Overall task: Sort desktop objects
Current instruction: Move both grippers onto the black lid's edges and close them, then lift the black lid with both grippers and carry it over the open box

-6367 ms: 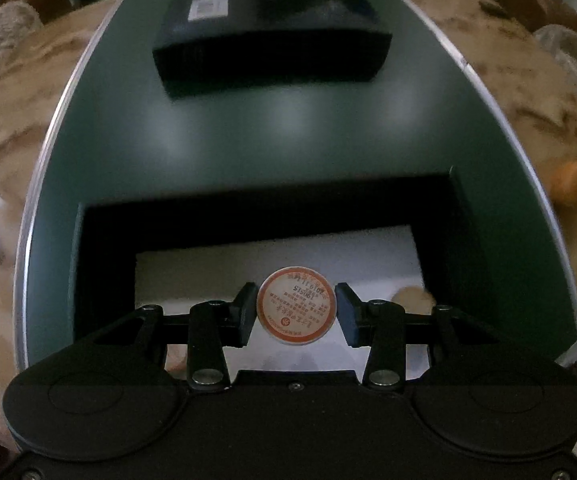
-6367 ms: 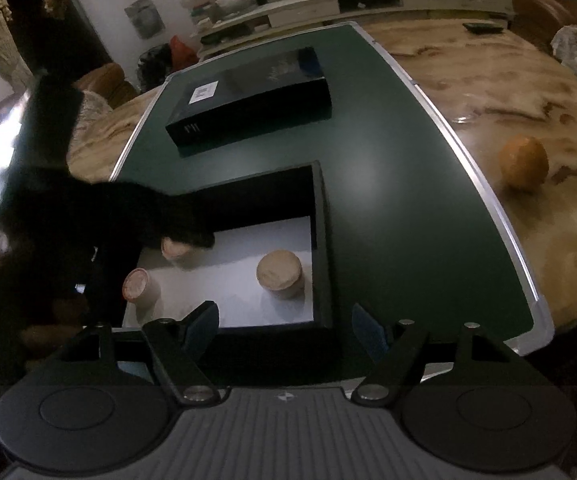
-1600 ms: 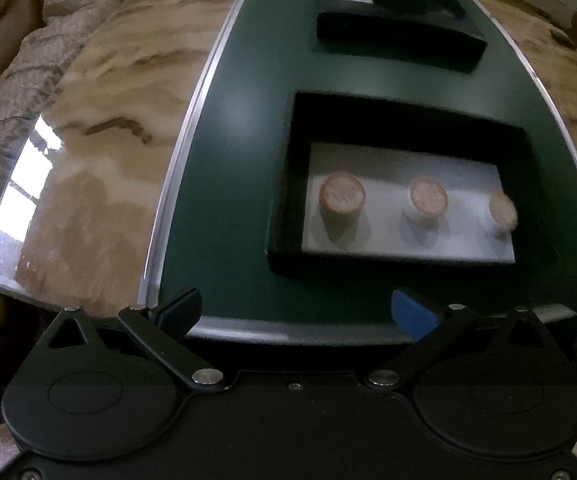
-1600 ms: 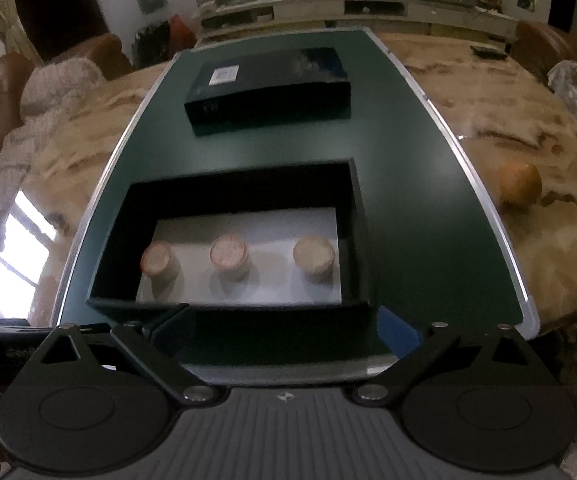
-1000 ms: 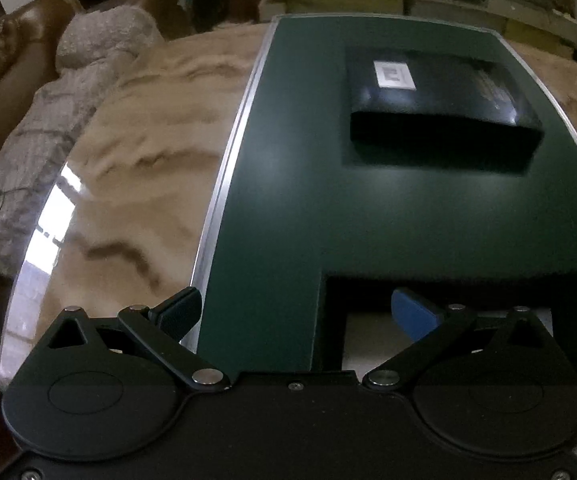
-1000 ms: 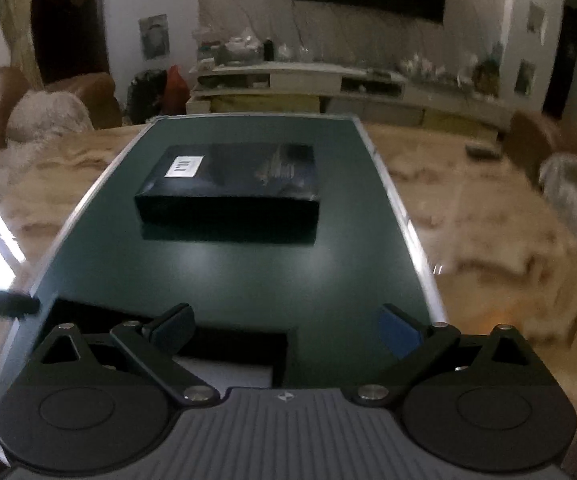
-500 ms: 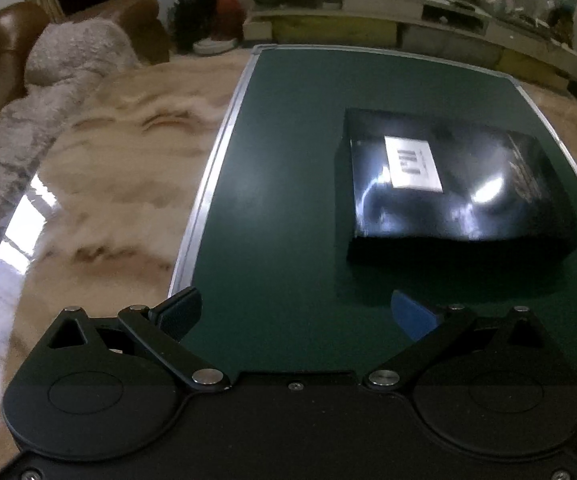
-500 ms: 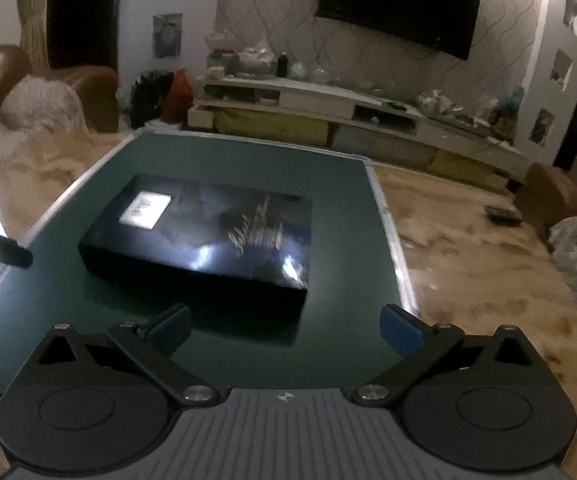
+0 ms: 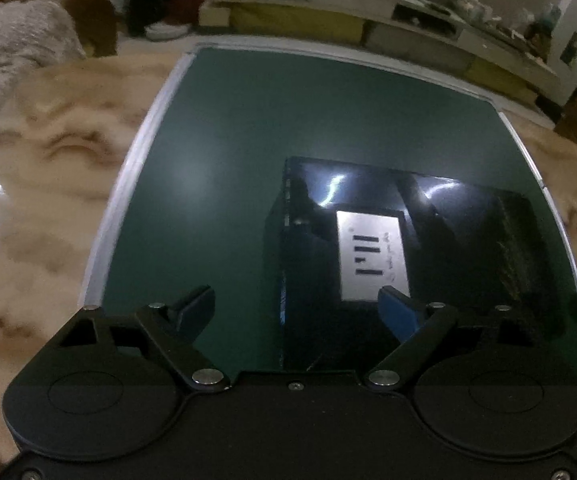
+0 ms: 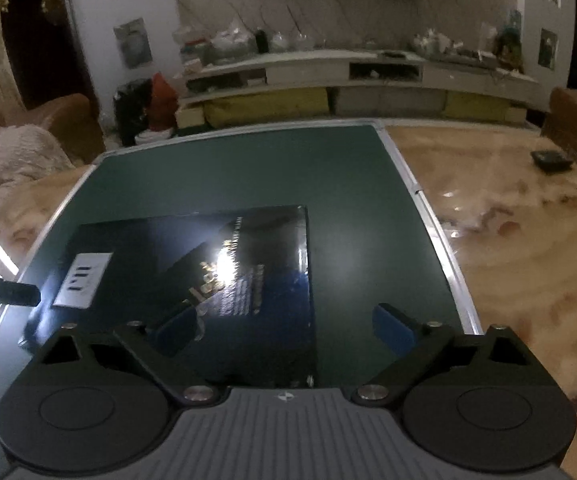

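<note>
Left gripper: jaws spread wide, nothing between them. It hangs over the left end of the black box lid; the lid's left edge runs up between the two fingers, the right fingertip over the lid top, the left one over bare green mat. Open mat lies ahead of and to the left of this gripper, out to the mat's silver border; marble table beyond that.

Right gripper: jaws also spread, empty. The lid's right edge passes between its fingers, left fingertip over the lid, right one over bare mat. Free mat ahead of and right of it, up to the border, then table.

Lid: flat, glossy black, rectangular, lying on the mat below both grippers. White barcode label near its left end; pale printed lettering mid-top, washed out by glare. Contact between fingers and lid cannot be determined.
</note>
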